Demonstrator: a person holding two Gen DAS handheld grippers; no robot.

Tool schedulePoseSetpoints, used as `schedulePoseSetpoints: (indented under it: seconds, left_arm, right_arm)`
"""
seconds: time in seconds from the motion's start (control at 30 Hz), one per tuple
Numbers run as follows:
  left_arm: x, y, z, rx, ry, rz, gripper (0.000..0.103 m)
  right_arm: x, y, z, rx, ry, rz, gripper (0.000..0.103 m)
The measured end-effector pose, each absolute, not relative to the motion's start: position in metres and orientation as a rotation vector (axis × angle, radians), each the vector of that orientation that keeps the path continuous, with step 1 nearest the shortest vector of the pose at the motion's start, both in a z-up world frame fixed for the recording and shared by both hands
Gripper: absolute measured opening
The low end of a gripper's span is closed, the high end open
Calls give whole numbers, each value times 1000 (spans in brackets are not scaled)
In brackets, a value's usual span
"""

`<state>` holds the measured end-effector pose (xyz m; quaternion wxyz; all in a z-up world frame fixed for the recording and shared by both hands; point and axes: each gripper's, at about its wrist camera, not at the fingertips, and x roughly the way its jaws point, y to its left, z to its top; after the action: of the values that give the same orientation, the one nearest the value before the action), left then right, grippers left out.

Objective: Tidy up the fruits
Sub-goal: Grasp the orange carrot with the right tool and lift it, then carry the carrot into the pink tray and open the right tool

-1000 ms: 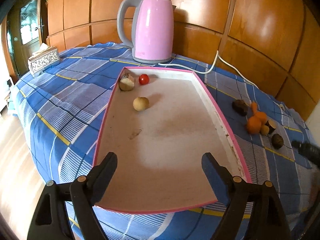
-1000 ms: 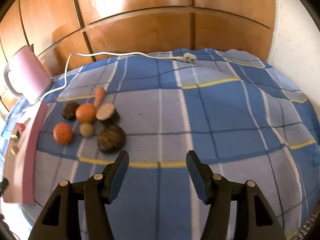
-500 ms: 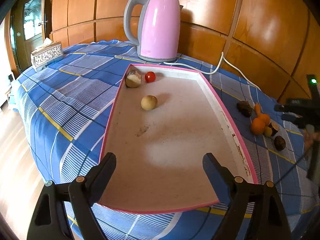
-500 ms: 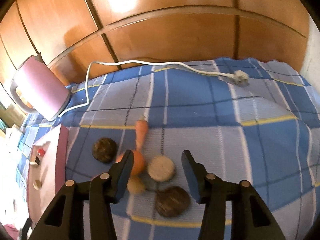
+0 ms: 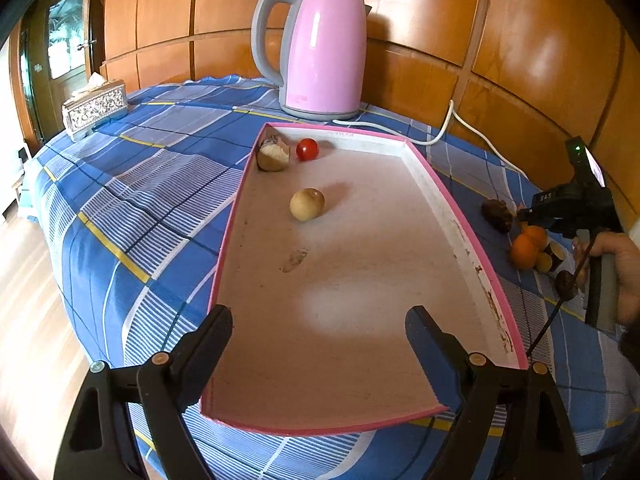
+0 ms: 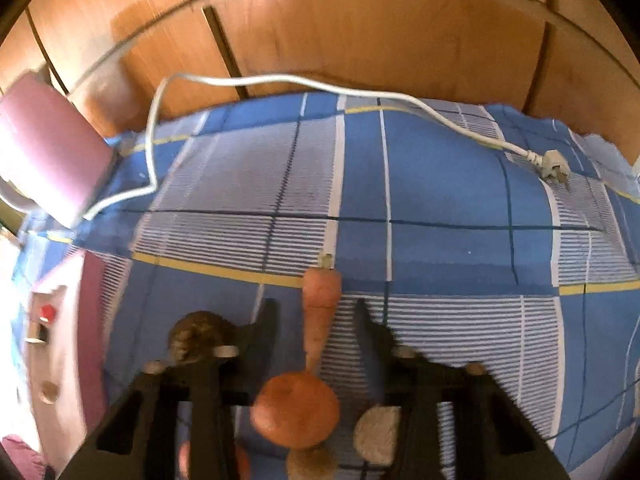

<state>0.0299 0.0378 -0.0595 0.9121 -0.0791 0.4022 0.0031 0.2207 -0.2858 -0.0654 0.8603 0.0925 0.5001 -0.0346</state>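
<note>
A pink-rimmed tray (image 5: 452,208) lies on the blue checked cloth and holds a tan round fruit (image 5: 307,204), a red cherry tomato (image 5: 307,149) and a cut brown fruit (image 5: 272,154). My left gripper (image 5: 318,336) is open and empty over the tray's near end. My right gripper (image 6: 316,322) is open, its jaws either side of a carrot (image 6: 320,304) without touching it. An orange (image 6: 297,409), a dark brown fruit (image 6: 198,334) and a cut pale fruit (image 6: 376,432) lie around it. The pile of oranges (image 5: 526,246) also shows in the left wrist view, under the right gripper.
A pink kettle (image 5: 320,52) stands behind the tray, its white cord (image 6: 280,80) and plug (image 6: 554,168) trailing over the cloth. A tissue box (image 5: 94,106) sits at the far left. Wooden wall panels close the back. The table edge drops to floor at left.
My right gripper has moved forward and down over the fruit pile, so its jaws now flank the carrot. My left gripper has shifted slightly over the tray and stays open.
</note>
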Motion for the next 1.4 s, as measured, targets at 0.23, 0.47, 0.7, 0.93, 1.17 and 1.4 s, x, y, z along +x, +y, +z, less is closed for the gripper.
schedulePoseSetpoints:
  seconds: [0.23,0.47,0.7,0.93,1.17,1.4]
  left_arm:
    - [30,36,-59,-173,831,7,89]
    - [25,36,-53,-178,814,7,89]
    - [21,39,-47,-195,797,22,92]
    - [18,44,-43,-213,782,46,92]
    - [15,52,-39,-225,768,69,92]
    - [15,56,-41,-231,772,69,92]
  right_arm:
    - [211,-294,-59,208,976,-80,19]
    - [194,-302,-36,209,890,-105,19]
    - [168,-319,-4,252,791,-95,19]
    - [137,-296,2,281,805,97,19]
    - [125,-223,-16,236,902,332,19]
    - [136,-152,-22,184,964,470,19]
